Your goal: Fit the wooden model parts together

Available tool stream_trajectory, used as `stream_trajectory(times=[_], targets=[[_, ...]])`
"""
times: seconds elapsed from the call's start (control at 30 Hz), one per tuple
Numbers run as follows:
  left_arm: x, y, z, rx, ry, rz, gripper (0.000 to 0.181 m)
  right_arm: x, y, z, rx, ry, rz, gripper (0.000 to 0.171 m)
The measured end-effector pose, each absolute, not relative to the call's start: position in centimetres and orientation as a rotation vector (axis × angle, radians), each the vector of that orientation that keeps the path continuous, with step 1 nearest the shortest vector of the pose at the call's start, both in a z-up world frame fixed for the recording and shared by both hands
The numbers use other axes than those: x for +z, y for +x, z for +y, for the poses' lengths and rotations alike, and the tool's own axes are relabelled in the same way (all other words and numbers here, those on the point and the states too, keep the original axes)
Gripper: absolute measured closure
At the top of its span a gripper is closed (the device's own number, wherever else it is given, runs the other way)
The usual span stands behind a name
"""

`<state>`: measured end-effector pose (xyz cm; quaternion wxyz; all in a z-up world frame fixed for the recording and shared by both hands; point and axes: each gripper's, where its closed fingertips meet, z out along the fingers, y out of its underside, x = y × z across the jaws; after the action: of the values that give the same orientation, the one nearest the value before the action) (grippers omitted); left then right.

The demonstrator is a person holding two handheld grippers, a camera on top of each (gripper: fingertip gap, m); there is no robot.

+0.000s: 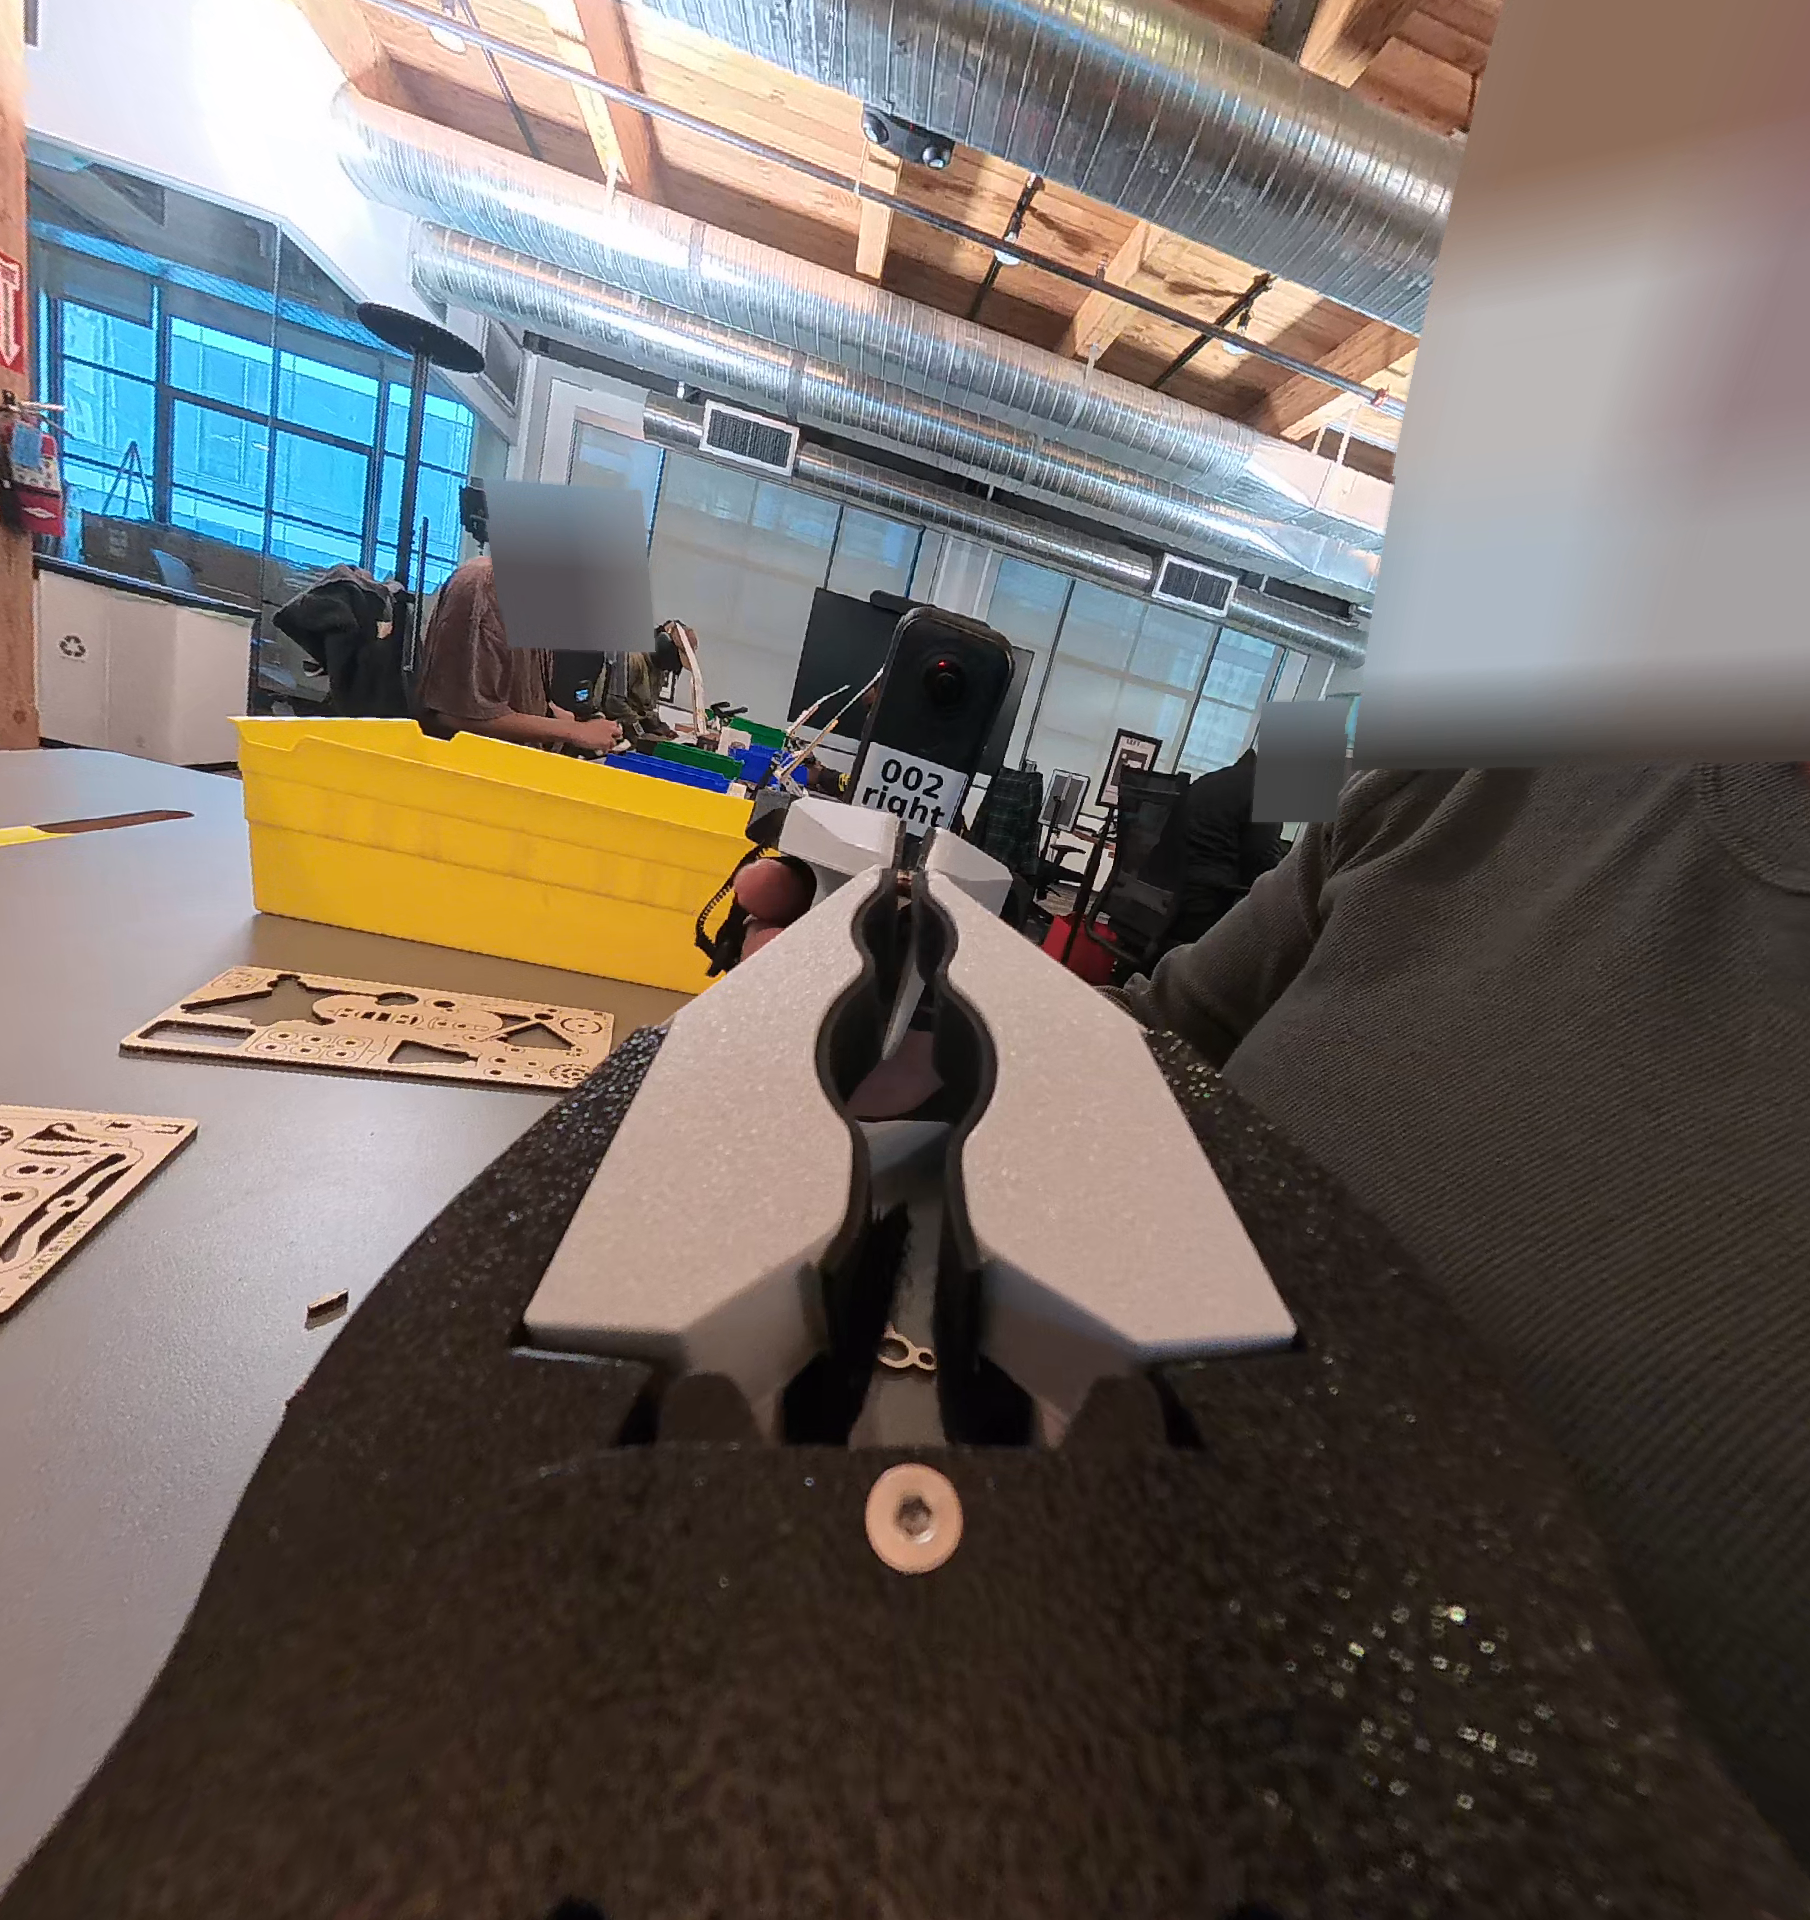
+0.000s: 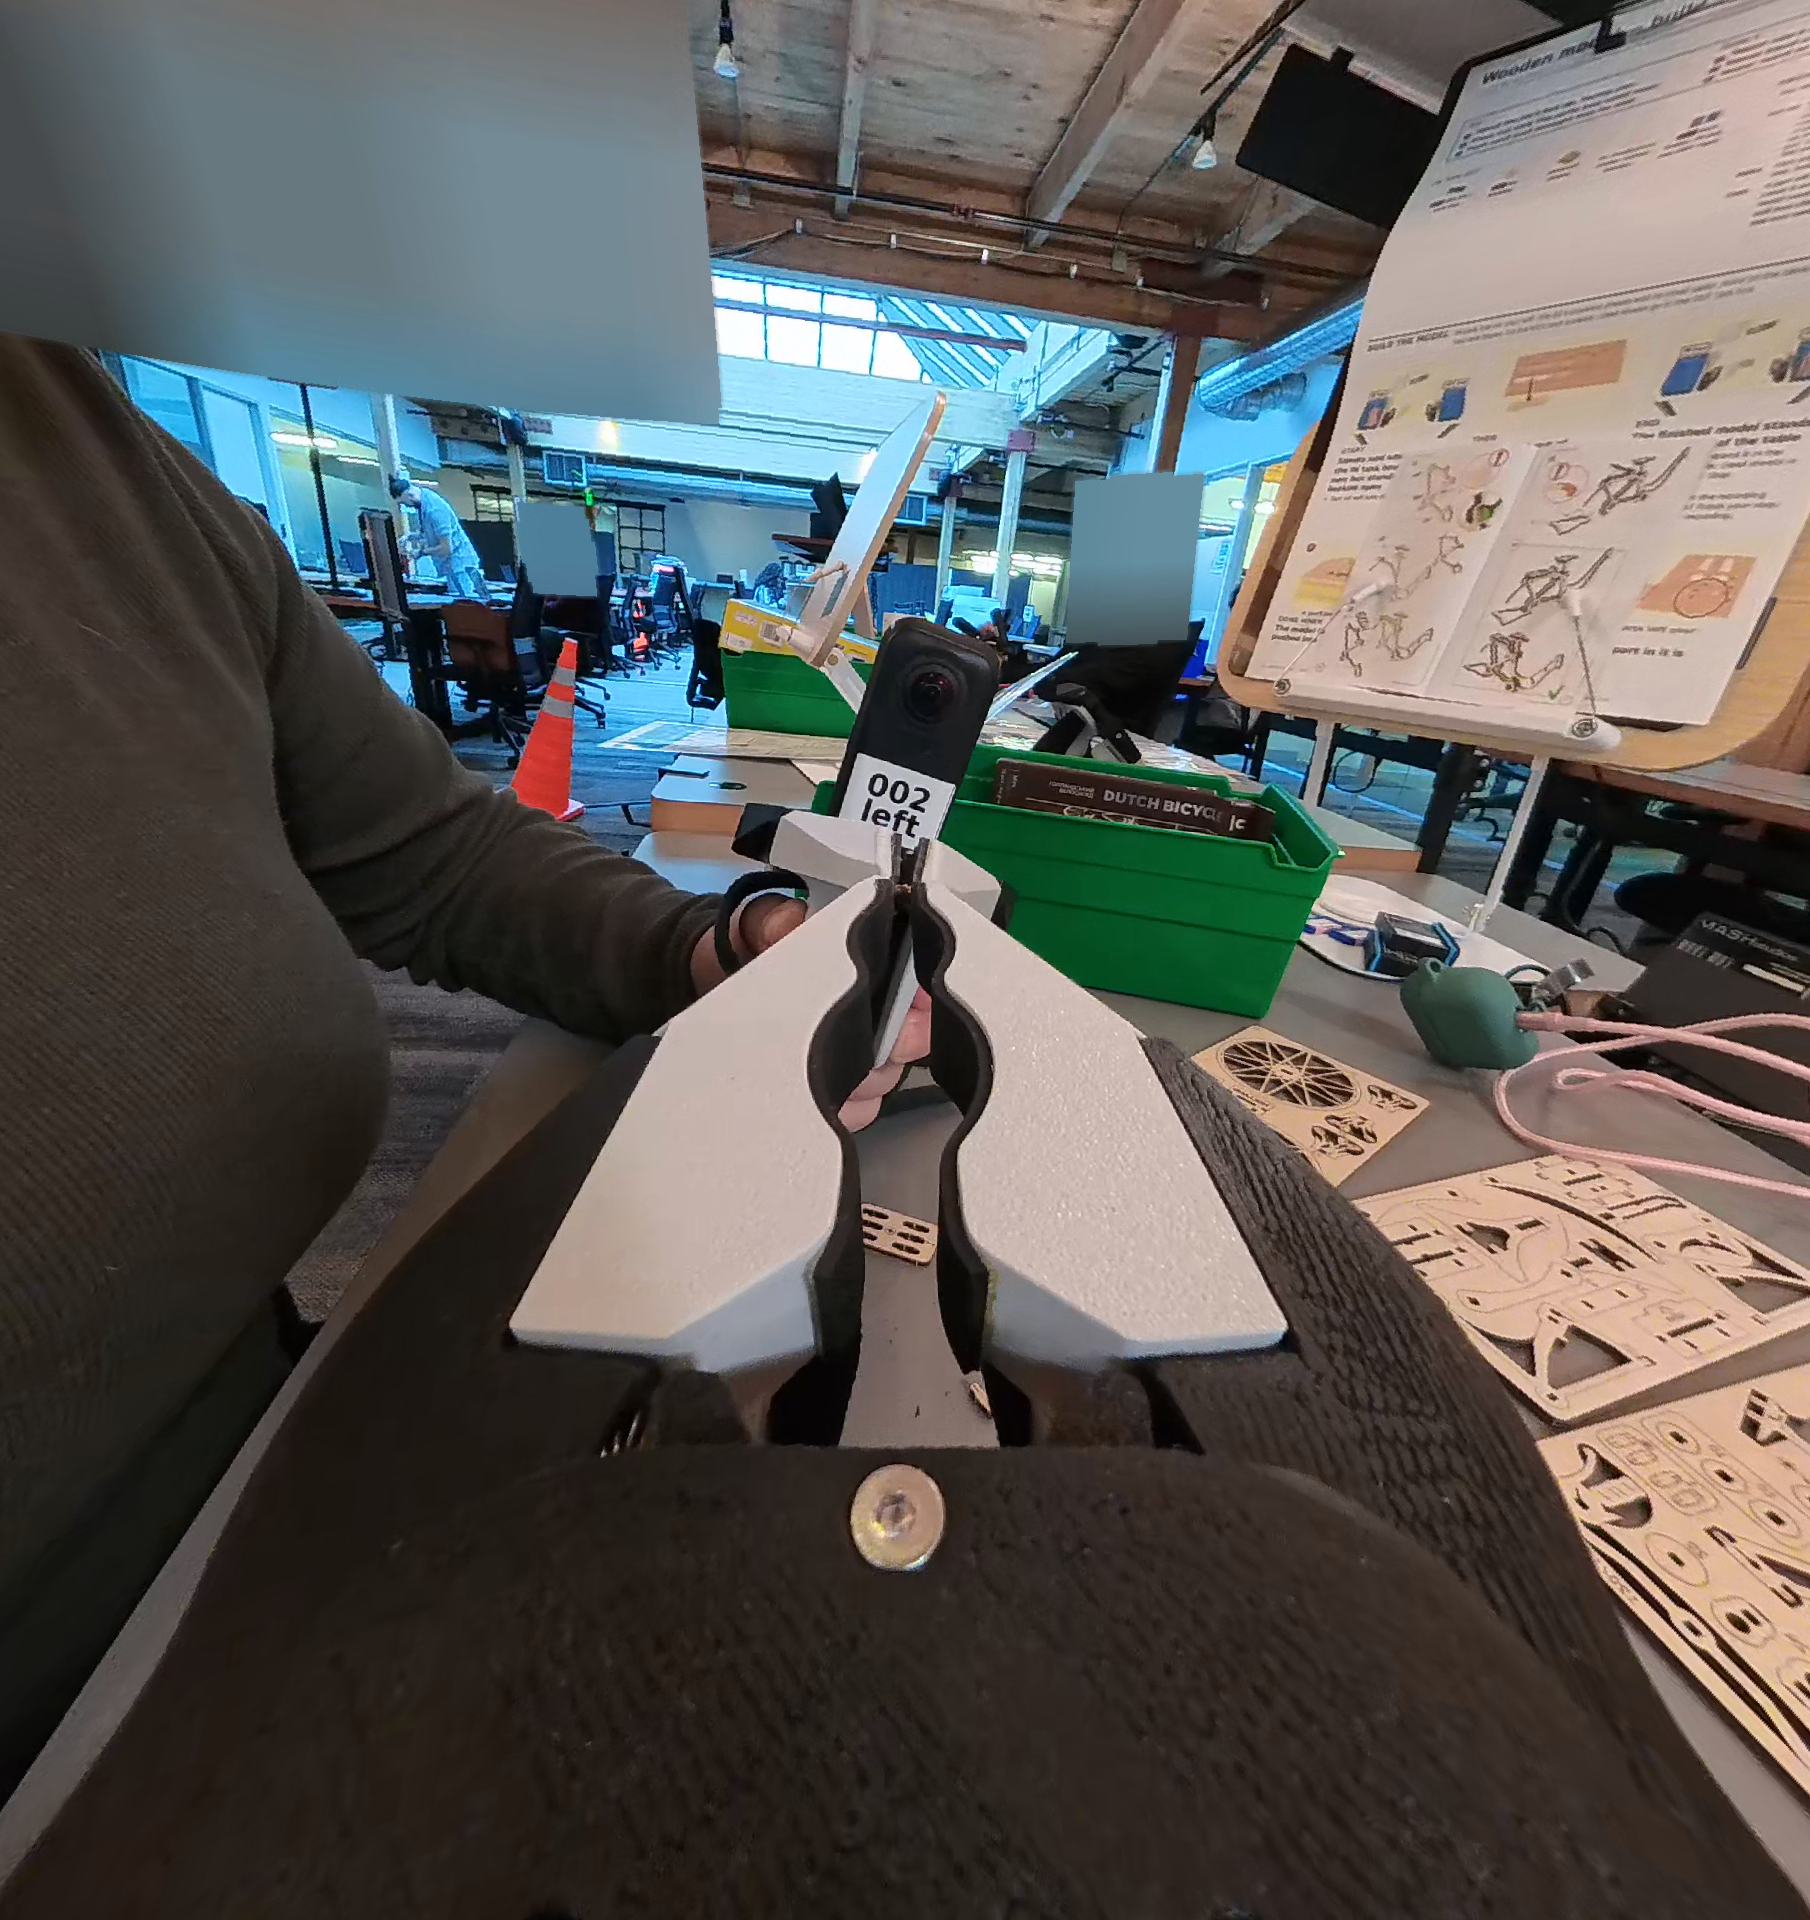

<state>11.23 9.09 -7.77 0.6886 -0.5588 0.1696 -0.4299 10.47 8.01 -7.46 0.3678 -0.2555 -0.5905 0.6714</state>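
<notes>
Each gripper has two pale grey, grainy fingers with wavy black inner pads, seated in a coarse black textured body. On the left gripper (image 1: 906, 883), one silver countersunk screw (image 1: 913, 1516) sits at 6 o'clock of the fingers. The right gripper (image 2: 906, 883) is identical, with its own screw (image 2: 896, 1516). The person wears a dark olive knit sleeve (image 2: 381, 790), at 9 o'clock.

pale laser-cut wooden sheets (image 2: 1597, 1283) flat on table, perhaps partly emptied
</notes>
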Motion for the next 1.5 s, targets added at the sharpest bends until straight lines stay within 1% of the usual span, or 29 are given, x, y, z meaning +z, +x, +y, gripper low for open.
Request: stream_trajectory(times=[0.33, 0.47, 0.57, 0.73, 0.9, 1.1, 1.5], targets=[[-8.9, 11.3, 9.9, -1.024, -1.314, 0.315, 0.180, -8.6, 10.9, 8.6, 1.642, -0.668, -1.603, 0.170], [-9.6, 9.8, 10.8, -0.919, -1.368, 0.255, 0.172, -9.5, 11.2, 10.7, 1.532, -0.687, -1.667, 0.170], [-10.2, 8.8, 11.1, -0.813, -1.416, 0.272, 0.172, -11.3, 11.2, 11.5, 1.375, -0.691, -1.789, 0.171], [-11.9, 11.0, 10.4, -0.731, -1.505, 0.468, 0.171, -14.5, 11.4, 11.3, 1.231, -0.712, -1.980, 0.170], [-13.7, 13.4, 9.6, -0.744, -1.575, 0.600, 0.168, -17.1, 12.0, 11.5, 1.159, -0.761, -2.134, 0.170], [-13.6, 13.1, 9.7, -0.782, -1.580, 0.572, 0.168, -19.7, 13.5, 12.0, 1.093, -0.832, -2.311, 0.170], [-14.1, 12.9, 10.5, -0.720, -1.610, 0.567, 0.168, -20.3, 14.1, 13.1, 1.057, -0.861, -2.326, 0.170]])
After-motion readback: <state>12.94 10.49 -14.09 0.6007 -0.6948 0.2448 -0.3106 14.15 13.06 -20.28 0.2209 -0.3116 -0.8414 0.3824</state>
